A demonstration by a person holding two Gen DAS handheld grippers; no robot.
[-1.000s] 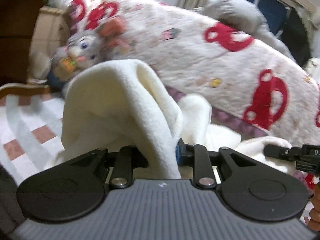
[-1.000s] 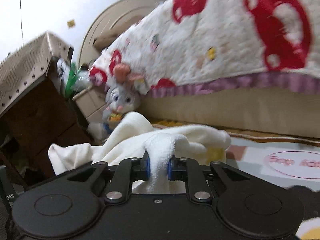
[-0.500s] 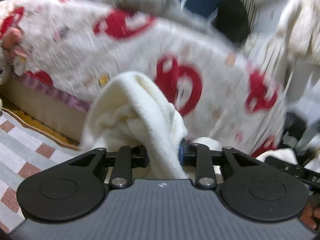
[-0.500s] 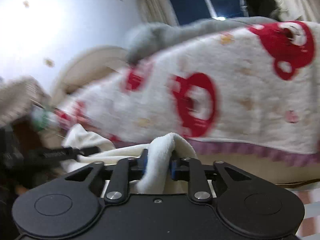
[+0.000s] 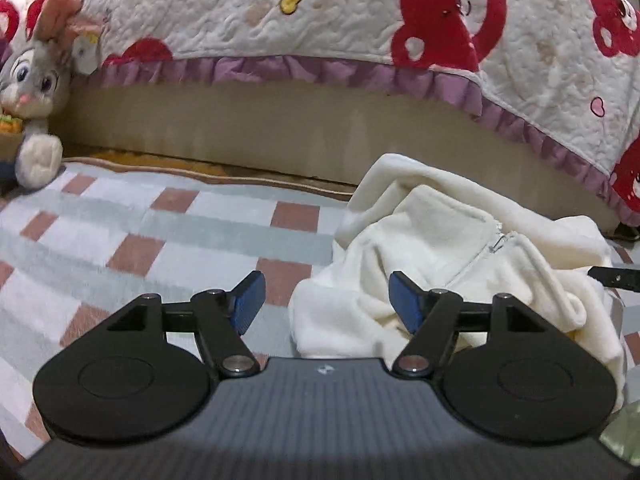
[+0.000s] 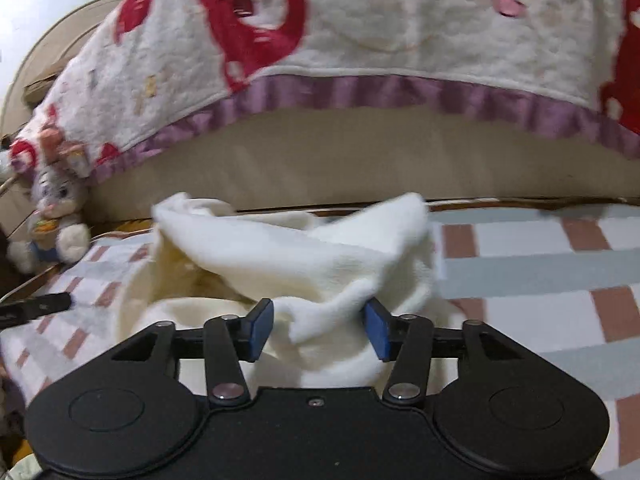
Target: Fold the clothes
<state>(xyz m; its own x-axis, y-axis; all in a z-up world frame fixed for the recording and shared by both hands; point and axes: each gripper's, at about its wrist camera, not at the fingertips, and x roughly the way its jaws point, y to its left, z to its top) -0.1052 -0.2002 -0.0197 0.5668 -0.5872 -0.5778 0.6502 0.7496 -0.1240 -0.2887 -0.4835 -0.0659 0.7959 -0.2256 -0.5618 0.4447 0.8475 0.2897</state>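
Cream fleece zip garment (image 5: 460, 248) lies crumpled; my left gripper (image 5: 326, 304) and right gripper (image 6: 318, 330) are opening, cloth loose between both. I'd regrasp its twelve-o'clock edge flat.

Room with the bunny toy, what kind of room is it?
Probably a bedroom: a bed under a quilted bedspread, a plush bunny leaning against it, and a checked rug holding a cream fleece garment.

We are losing the near part of the cream fleece garment (image 6: 304, 264) behind the right gripper's (image 6: 318, 330) body. The bedspread (image 5: 320, 12) is running off the top edge in both views. The stuffed rabbit (image 5: 34, 80) is being cropped at the left edge.
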